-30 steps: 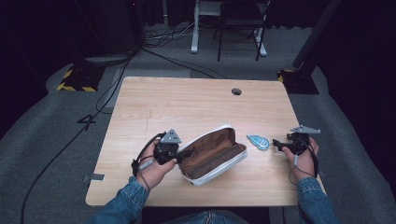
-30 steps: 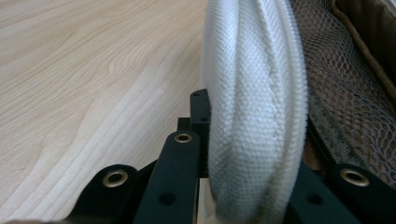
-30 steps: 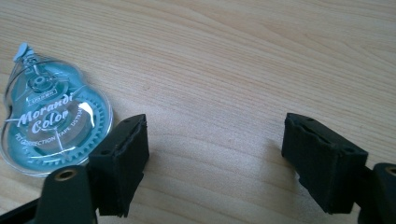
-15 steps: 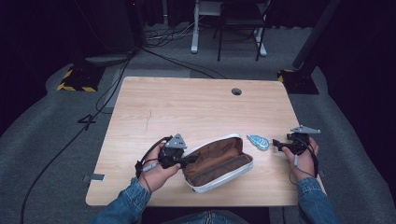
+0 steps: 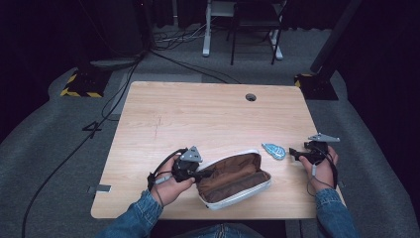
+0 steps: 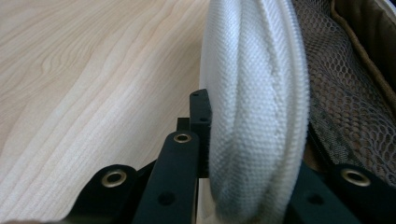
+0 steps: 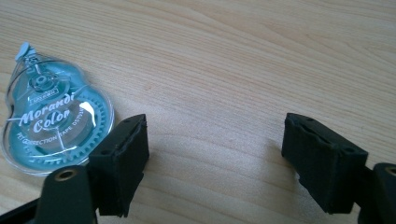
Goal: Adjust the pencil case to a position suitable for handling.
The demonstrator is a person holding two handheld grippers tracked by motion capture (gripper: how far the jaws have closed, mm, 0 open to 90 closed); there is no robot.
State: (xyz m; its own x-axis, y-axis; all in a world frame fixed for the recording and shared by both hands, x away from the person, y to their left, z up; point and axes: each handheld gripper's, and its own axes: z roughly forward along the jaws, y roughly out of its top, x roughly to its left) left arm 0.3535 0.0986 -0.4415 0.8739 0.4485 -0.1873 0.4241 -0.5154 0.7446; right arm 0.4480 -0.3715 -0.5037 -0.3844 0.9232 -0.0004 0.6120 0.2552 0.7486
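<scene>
Two grippers are seen at the near edge of a wooden table (image 5: 208, 114). The left gripper (image 5: 198, 173) is clamped on the white rim of an open pencil case (image 5: 233, 181), whose brown lining faces up; in the left gripper view the woven rim (image 6: 252, 107) is pinched between the jaws. The case's long axis runs from the left gripper up and to the right. A teal correction tape dispenser (image 5: 274, 150) lies just beyond that far end, just beside the right gripper (image 5: 293, 154), the nearer one, whose jaws stand wide and empty. In the right gripper view the dispenser (image 7: 51, 121) lies left of the jaws, outside their gap. Compared with a second ago, the case has been swung round and pulled nearer the table's front edge; the dispenser is unmoved.
</scene>
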